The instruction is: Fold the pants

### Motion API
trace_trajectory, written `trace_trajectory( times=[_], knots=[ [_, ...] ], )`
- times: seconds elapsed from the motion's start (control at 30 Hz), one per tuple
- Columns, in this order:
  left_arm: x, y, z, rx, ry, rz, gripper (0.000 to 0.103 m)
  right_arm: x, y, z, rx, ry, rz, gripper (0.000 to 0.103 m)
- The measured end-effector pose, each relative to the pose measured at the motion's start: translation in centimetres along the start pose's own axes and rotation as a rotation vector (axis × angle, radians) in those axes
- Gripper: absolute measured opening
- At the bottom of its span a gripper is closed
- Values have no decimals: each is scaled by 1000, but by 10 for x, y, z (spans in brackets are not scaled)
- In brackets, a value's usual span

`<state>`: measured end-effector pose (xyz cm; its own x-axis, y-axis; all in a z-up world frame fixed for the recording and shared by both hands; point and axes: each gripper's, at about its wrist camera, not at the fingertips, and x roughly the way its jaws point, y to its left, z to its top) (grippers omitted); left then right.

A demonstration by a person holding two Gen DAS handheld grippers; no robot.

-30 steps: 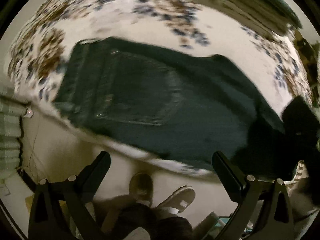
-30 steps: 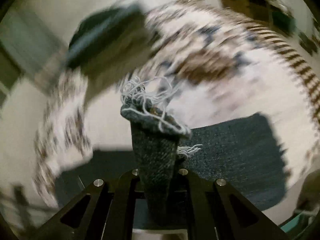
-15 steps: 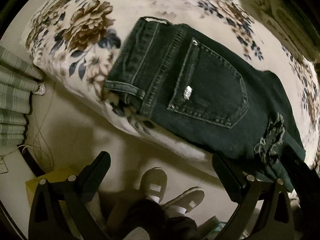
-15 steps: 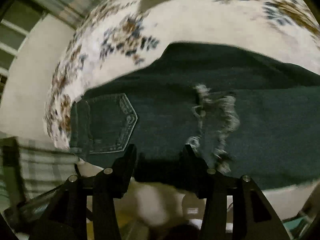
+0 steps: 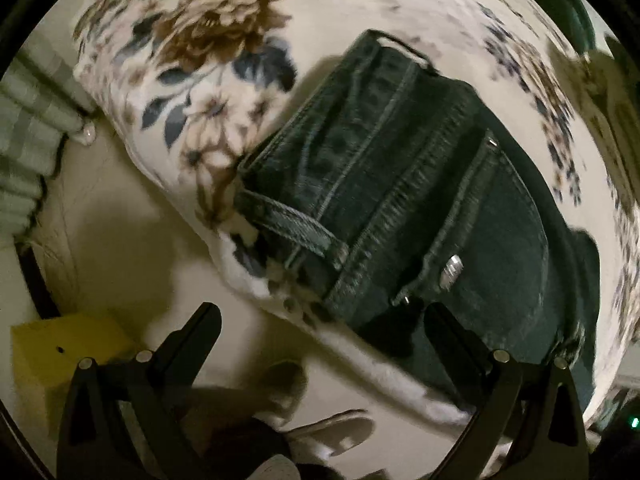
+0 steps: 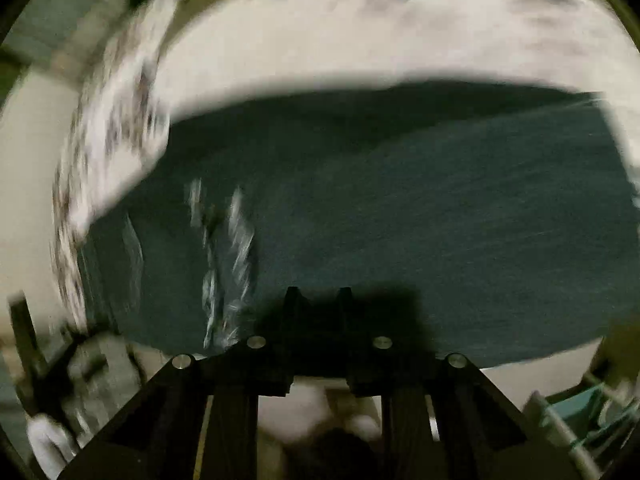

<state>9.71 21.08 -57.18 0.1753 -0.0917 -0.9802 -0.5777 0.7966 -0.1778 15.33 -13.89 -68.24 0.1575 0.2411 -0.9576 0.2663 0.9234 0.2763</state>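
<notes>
Left wrist view: left gripper (image 5: 320,316) gapes wide beside the pants (image 5: 420,208); right gripper (image 6: 318,300), just narrowing, empty, could snag only one layer.

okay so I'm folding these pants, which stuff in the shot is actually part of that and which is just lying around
Part of the job:
- dark jeans, lying on the floral bedspread
- left gripper, open by the waistband edge
- right gripper, jaws narrow, over the denim near the frayed tear

Just lying about:
- yellow box on the floor
- shoes
- green striped curtain
</notes>
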Motion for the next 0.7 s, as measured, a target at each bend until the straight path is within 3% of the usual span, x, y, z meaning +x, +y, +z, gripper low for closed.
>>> trace_trajectory(
  times=[0.1,0.2,0.27,0.37,0.4,0.43,0.47,0.5,0.53,0.6,0.7],
  knots=[
    [10,16,6,-124,-20,-140,103,-4,9,0,11,-22,12,22],
    [20,36,13,-258,-82,-234,103,-11,-2,-3,90,-35,53,34],
    [30,44,18,-323,-102,-272,101,-12,-9,-4,110,-27,55,40],
    [32,47,12,-397,-153,-274,101,-13,-8,-3,82,-1,20,40],
    [30,46,8,-404,-175,-268,96,-15,-9,-2,65,4,3,42],
    [27,47,4,-408,-194,-256,91,-20,-11,-2,53,6,-13,51],
    [23,48,-1,-417,-217,-248,78,-21,-12,-1,41,4,-27,61],
    [17,48,-5,-422,-243,-244,45,-23,-12,1,29,-2,-51,65],
    [10,49,-6,-404,-268,-246,37,-25,-12,2,20,-5,-85,69],
    [-2,41,-5,-362,-294,-239,28,-26,-10,6,4,-11,-131,70],
    [-20,23,-2,-289,-356,-208,24,-27,-12,10,1,-17,-158,71]
  ],
)
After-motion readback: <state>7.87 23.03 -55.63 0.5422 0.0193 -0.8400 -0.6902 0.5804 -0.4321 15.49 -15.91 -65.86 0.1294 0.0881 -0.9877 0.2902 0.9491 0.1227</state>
